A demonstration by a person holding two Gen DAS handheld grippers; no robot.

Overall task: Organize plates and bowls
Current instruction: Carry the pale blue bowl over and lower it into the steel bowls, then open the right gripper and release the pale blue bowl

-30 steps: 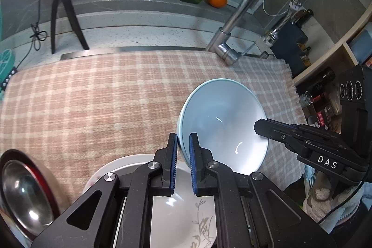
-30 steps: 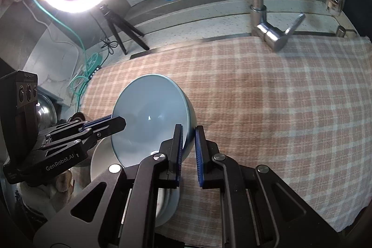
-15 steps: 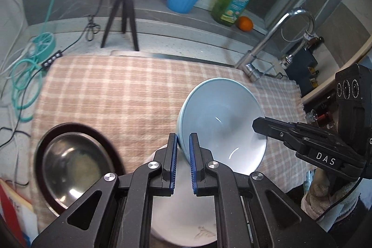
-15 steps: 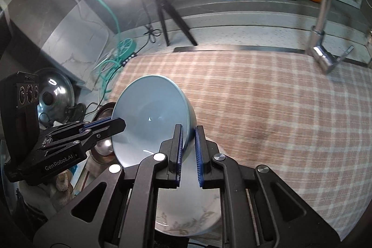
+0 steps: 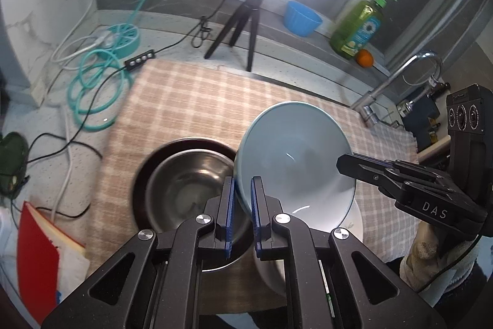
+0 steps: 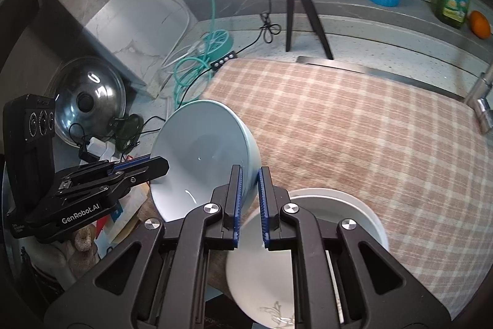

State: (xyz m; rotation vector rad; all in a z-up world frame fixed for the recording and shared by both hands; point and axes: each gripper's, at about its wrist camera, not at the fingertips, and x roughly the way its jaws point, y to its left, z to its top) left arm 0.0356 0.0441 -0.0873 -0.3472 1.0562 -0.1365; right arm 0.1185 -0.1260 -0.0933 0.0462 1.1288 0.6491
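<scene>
**Two-gripper carry: pale blue bowl above the steel bowl and white plate**

You hold the pale blue bowl point(image 5: 294, 162) with both grippers at once. The left gripper point(image 5: 243, 215) pinches the rim at the bowl's 7 o'clock in the left wrist view; its jaws are closed on the wall, one pad inside and one outside. The right gripper point(image 6: 249, 205) pinches the opposite rim in the same manner, at the bowl's 5 o'clock in the right wrist view. The bowl is off the cloth and tilted, its opening turned toward the cameras.

Below the bowl in the left wrist view, the steel bowl point(image 5: 188, 184) lies at 9 o'clock from the left gripper, resting on the checked cloth point(image 5: 197, 100). The white plate point(image 6: 308, 261) lies directly under the right gripper, at 6 o'clock from the blue bowl.

Judgement: the placement depends on which receiver you choose. The left gripper is nearer the steel bowl; the right gripper is nearer the plate. Level the rim before lowering.
</scene>
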